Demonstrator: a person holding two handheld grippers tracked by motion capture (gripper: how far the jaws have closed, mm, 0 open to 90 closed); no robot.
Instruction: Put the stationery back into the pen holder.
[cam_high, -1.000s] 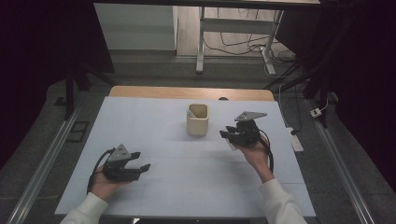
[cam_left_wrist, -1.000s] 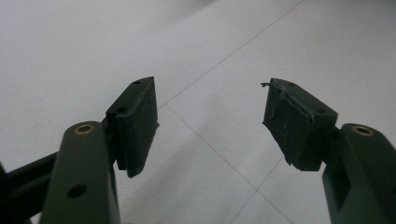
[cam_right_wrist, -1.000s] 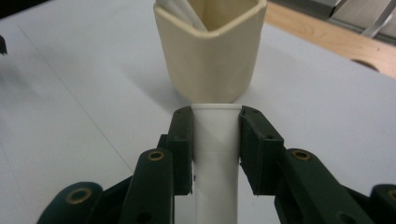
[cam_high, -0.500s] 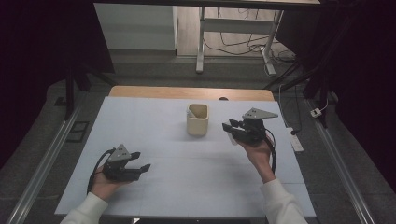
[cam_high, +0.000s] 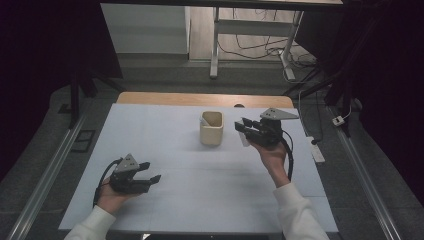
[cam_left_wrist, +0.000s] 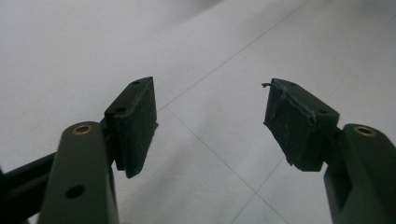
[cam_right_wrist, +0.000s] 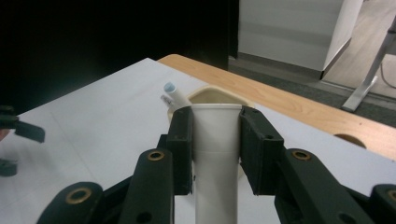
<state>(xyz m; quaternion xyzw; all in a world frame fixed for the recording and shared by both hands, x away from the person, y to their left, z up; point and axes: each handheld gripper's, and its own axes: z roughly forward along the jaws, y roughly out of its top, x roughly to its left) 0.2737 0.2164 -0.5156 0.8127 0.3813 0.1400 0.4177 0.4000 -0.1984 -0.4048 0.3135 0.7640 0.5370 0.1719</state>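
Right tool (cam_right_wrist: 215, 140) clamped on a white tube (cam_right_wrist: 215, 158), pads pressed against both of its sides; in the right gripper view the tube runs straight up between the jaws and its flat top edge sits just above the pad tips. In the high view the right tool (cam_high: 245, 127) is held up off the counter (cam_high: 165, 145) in the person's right hand (cam_high: 272, 152), jaws pointing left toward a beige holder (cam_high: 211, 129), and a bit of the white tube (cam_high: 243, 140) shows below the jaws. Tool tips just beside the holder's right side, not touching as far as the high view shows. In the right gripper view the beige holder (cam_right_wrist: 205, 94) is right behind the tube top, open mouth facing up, and a pale blue-tipped stick (cam_right_wrist: 173, 95) leans out at its left rim; can't tell what else is inside. Holder stands upright on the white counter sheet, toward the far middle, near the bare wooden strip (cam_high: 200, 99) along the far edge. Left tool (cam_high: 150, 172) is low over the near left part of the counter, in the left hand (cam_high: 112, 195), well apart from holder and right tool. Left gripper view: left tool (cam_left_wrist: 210, 121) has its jaws spread wide, nothing between the pads, just white counter sheet (cam_left_wrist: 93, 46) with thin seam lines under them. Black cable (cam_high: 289, 160) trails from the right tool down past the wrist.
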